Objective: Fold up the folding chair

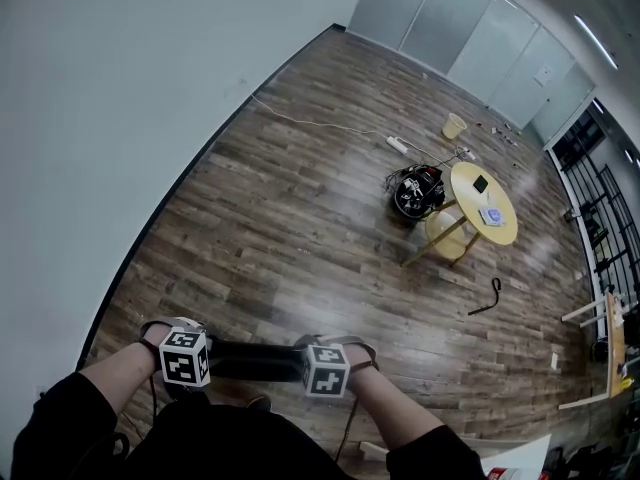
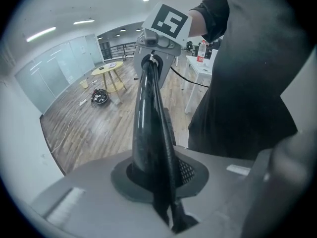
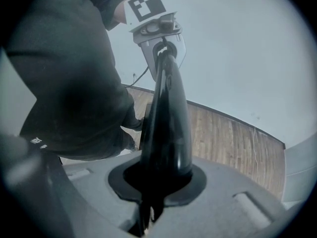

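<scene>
Chair bar (image 1: 255, 361), black and lying level, spans the 6 o'clock edge of the head view, low over the wood floor (image 1: 300, 198) and close to the person's body. The left gripper (image 1: 185, 360) at 7 o'clock and the right gripper (image 1: 327, 370) at 5 o'clock each have their jaws clenched on one end of it, as both gripper views show. A round yellow table (image 1: 465, 203) stands well apart at 2 o'clock.

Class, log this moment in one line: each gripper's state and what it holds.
left gripper: shut on black bar | right gripper: shut on black bar
</scene>
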The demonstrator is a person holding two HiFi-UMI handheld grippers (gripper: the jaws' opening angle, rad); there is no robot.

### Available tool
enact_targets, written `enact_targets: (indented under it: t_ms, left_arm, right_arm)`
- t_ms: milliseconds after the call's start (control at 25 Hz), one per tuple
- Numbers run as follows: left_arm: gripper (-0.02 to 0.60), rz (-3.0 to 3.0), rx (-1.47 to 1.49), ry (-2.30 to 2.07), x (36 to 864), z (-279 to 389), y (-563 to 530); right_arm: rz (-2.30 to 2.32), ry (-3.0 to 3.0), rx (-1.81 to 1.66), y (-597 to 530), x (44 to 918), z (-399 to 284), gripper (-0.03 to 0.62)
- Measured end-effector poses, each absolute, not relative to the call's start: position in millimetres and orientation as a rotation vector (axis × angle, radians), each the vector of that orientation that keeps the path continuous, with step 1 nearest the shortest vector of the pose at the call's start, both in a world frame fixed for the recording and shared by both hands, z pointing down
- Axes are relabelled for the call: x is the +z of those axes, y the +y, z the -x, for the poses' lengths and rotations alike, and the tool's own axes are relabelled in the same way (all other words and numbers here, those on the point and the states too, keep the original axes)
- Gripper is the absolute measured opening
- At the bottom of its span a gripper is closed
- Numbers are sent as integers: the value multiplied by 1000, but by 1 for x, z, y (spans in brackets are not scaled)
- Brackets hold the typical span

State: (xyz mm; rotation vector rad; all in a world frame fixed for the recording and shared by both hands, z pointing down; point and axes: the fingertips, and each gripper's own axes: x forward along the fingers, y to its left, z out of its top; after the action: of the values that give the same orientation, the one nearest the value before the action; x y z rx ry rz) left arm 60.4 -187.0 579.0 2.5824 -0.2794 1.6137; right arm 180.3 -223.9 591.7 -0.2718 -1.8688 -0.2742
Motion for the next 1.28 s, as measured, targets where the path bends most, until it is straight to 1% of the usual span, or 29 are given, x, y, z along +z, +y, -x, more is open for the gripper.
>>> enact_targets:
  t_ms: [240, 560, 880, 1280]
  left_arm:
    - [52, -2557, 1578, -259, 566, -40, -168]
    - [55, -2500, 1538, -350, 559, 23, -142]
    - [55, -2409, 1516, -534, 564, 112, -123]
    - [55, -2276, 1448, -786, 564, 245, -94]
  right_arm:
    - [369, -1833, -262, -209, 576, -160, 48]
    - [471, -1807, -328, -193, 567, -94, 49]
    - [568, -1784, -434, -190, 572, 3, 49]
    - [715, -1722, -583, -182, 572, 152, 48]
